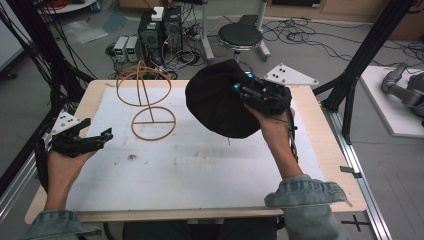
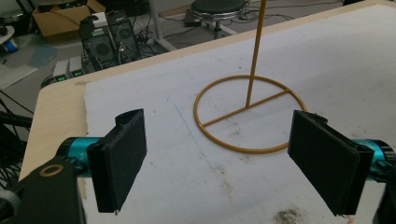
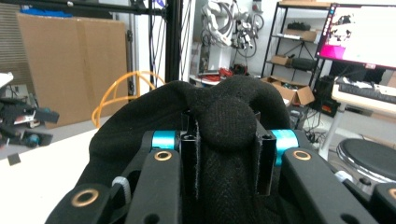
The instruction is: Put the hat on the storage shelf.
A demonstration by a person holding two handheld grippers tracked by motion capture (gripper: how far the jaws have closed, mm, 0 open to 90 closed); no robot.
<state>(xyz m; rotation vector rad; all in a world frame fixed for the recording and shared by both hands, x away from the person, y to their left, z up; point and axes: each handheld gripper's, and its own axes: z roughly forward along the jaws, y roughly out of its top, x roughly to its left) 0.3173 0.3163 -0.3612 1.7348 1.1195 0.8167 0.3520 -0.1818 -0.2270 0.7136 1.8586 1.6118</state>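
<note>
At centre right, the right gripper [image 1: 250, 89] is clamped on a black knitted hat [image 1: 217, 102], which hangs rounded, long axis running upper right to lower left. The left gripper [image 2: 217, 158], lower left, gapes apart near the yellow wire stand [image 1: 145, 97].

Dim, even room light; soft focus throughout.

Robotics lab. Indicators: desktop computer towers [image 1: 160, 31] and loose cables [image 1: 300, 35] on the grey floor beyond the counter's far edge, black aluminium frame struts [image 1: 372, 42], a monitor [image 3: 362, 32], shelving [image 3: 299, 42], cardboard boxes [image 3: 70, 65].
</note>
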